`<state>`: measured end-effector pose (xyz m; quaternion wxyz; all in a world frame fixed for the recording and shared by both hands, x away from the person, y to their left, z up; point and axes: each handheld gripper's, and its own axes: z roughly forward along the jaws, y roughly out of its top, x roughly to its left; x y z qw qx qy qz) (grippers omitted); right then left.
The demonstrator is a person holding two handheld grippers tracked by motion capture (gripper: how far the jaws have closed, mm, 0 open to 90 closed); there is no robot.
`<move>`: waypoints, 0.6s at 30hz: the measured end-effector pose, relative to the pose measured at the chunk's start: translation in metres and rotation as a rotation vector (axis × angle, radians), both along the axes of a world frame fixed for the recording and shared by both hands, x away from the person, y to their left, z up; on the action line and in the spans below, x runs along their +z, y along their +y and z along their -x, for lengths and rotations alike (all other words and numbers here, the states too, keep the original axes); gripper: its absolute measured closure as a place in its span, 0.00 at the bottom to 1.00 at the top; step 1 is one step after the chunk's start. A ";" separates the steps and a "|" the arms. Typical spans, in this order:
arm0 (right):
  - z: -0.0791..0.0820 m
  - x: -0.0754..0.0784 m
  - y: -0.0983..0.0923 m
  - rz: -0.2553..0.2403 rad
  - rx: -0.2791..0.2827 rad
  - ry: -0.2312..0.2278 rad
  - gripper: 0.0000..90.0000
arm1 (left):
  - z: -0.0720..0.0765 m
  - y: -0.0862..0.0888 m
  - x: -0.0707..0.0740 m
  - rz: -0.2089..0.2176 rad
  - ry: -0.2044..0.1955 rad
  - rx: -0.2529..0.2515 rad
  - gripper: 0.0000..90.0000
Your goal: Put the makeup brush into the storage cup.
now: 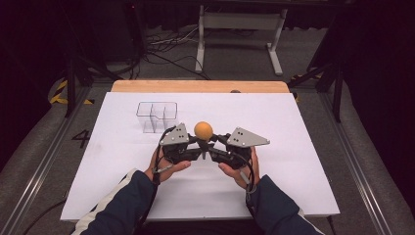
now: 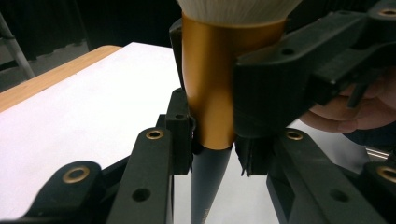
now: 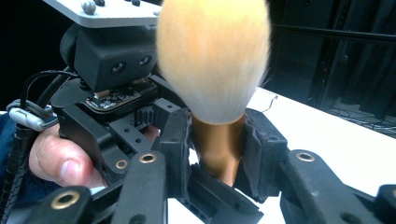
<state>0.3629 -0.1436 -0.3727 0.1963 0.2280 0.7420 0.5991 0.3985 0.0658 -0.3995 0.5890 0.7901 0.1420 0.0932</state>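
I see both tongs pinching one makeup brush (image 1: 203, 131) upright over the white table (image 1: 293, 161); my left gripper (image 1: 195, 149) is clamped on its gold ferrule (image 2: 210, 93); my right gripper (image 1: 211, 151) is pressed onto that same ferrule; the clear divided organizer (image 1: 156, 116) stands apart behind them, its contents indistinct.

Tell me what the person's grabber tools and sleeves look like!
Both the left gripper and the right gripper are chunky black plastic, each topped by a grey three-cornered plate. Brass-coloured rivets dot their black fingers, and black cables trail back. The sleeves are dark navy, one with a white stripe.
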 end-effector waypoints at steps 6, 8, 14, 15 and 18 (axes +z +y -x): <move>-0.001 0.000 0.000 -0.003 -0.003 0.004 0.63 | -0.001 0.002 0.000 0.005 0.009 0.009 0.78; -0.001 0.000 0.000 0.002 -0.007 0.004 0.56 | -0.002 0.002 0.000 0.002 0.007 0.009 0.78; -0.001 0.002 -0.002 0.010 -0.007 -0.003 0.44 | -0.004 0.006 0.000 0.012 0.023 0.020 0.78; -0.001 0.002 -0.003 0.010 -0.006 -0.003 0.43 | -0.004 0.007 0.000 0.009 0.016 0.021 0.78; -0.002 0.002 -0.008 0.018 -0.007 -0.002 0.40 | -0.005 0.009 0.000 0.013 0.021 0.025 0.78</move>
